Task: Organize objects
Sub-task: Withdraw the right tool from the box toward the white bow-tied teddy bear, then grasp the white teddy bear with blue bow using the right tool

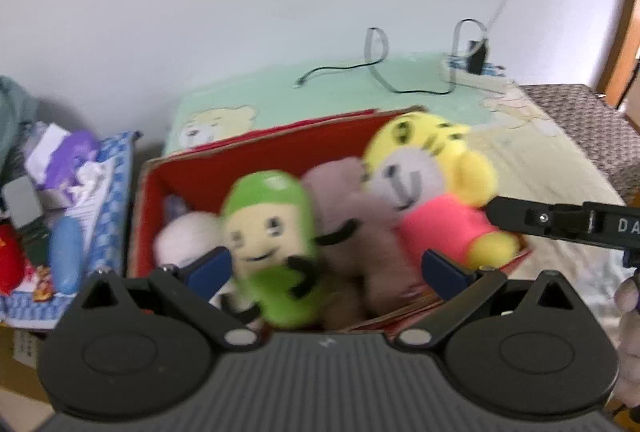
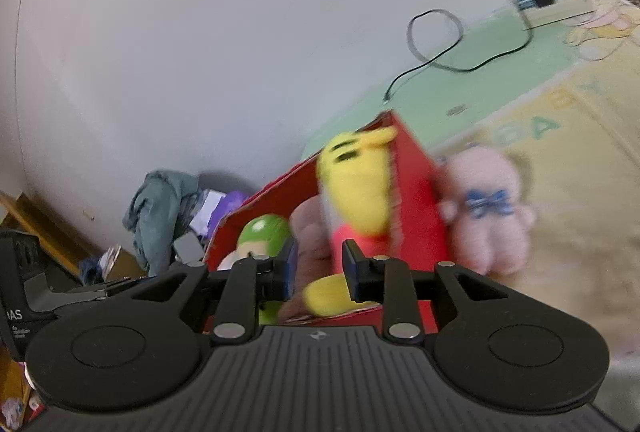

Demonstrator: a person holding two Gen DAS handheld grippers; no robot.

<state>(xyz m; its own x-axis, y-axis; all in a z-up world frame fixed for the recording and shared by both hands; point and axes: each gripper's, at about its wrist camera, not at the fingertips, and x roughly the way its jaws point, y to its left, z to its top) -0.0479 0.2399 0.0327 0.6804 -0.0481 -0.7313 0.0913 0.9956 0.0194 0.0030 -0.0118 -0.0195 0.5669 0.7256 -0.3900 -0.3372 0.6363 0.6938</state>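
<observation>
The red box [image 1: 256, 159] sits on a bed and holds the plush toys: a green toy [image 1: 272, 244], a brown toy [image 1: 352, 228], a white toy [image 1: 188, 236] at the left end and a yellow tiger [image 1: 432, 191] in a pink shirt leaning at the right end. The left view looks down into the box, and the left gripper [image 1: 328, 270] has its fingers spread wide with nothing between them, the green and brown toys lying beyond. The right gripper [image 1: 560, 224] enters that view from the right edge, just beside the tiger. Only the right view shows a pink toy [image 2: 488, 207] with a blue bow lying on the bed outside the box, against its red wall. There the right gripper [image 2: 320, 268] stands slightly parted (the frame is blurred), the tiger's yellow foot [image 2: 324, 296] just past the tips and not pinched
</observation>
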